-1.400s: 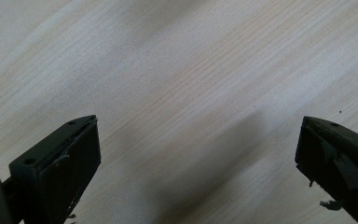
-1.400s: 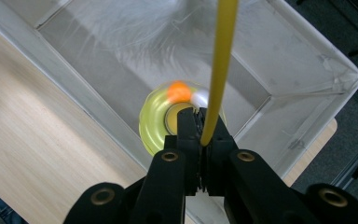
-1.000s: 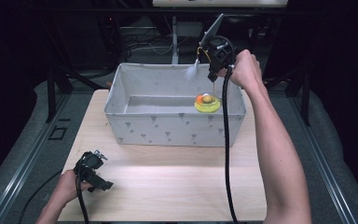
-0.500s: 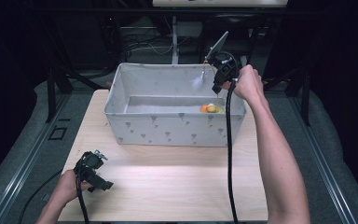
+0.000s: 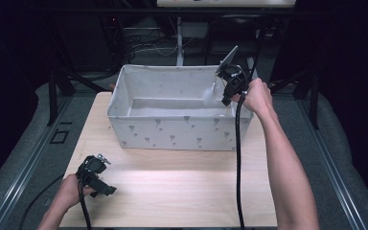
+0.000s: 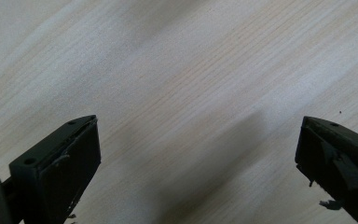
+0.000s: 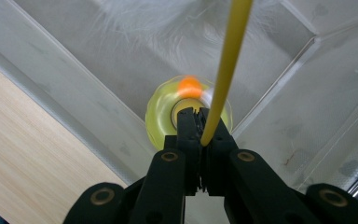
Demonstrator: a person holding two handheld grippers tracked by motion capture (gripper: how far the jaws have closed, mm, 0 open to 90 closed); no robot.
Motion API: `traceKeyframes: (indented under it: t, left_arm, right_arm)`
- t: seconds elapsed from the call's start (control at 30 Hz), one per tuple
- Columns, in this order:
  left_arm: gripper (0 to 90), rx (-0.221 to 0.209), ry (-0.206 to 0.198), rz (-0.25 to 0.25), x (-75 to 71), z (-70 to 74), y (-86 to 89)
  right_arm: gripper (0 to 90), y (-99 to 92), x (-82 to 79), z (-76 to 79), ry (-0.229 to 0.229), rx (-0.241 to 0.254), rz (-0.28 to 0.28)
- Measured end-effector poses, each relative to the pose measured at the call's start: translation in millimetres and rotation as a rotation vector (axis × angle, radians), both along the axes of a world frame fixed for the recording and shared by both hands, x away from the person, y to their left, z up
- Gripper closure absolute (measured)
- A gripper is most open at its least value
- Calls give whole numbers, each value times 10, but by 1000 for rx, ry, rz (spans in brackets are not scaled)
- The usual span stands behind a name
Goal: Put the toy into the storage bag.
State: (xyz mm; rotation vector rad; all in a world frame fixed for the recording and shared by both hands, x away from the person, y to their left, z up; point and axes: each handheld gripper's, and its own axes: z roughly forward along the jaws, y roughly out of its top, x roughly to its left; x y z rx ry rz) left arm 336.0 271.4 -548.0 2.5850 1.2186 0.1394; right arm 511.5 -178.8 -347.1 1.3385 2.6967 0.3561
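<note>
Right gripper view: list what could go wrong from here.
1. The right tool pinches only the thin yellow strap; the yellow disc toy hanging below could slip free or swing.
2. It hangs close to the fabric bin's right corner, so it may snag the wall.
3. The trailing cable crosses the bin's front rim and might tug it.

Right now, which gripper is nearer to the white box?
Right. The right gripper hangs over the white box's far right corner, shut on a yellow cord. The left gripper rests on the table in front of the box, well apart.
</note>
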Motion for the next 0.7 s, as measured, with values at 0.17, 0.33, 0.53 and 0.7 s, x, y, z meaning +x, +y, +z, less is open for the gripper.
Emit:
traceKeyframes:
  t: [0.17,0.33,0.53,0.7]
  left_arm:
    - [2,3,-1,-1,0,-2,-3]
    - [2,4,-1,-2,2,-4,-2]
    - [2,5,0,-1,1,-3,0]
    - [2,6,-1,-3,3,-5,-3]
  right_arm:
    - [879,-31,-16,-97,10,-12,0]
    - [877,-52,-20,-187,19,-21,-4]
    - [877,-89,-18,-258,29,-35,-21]
    - [869,-125,-14,-280,31,-47,-37]
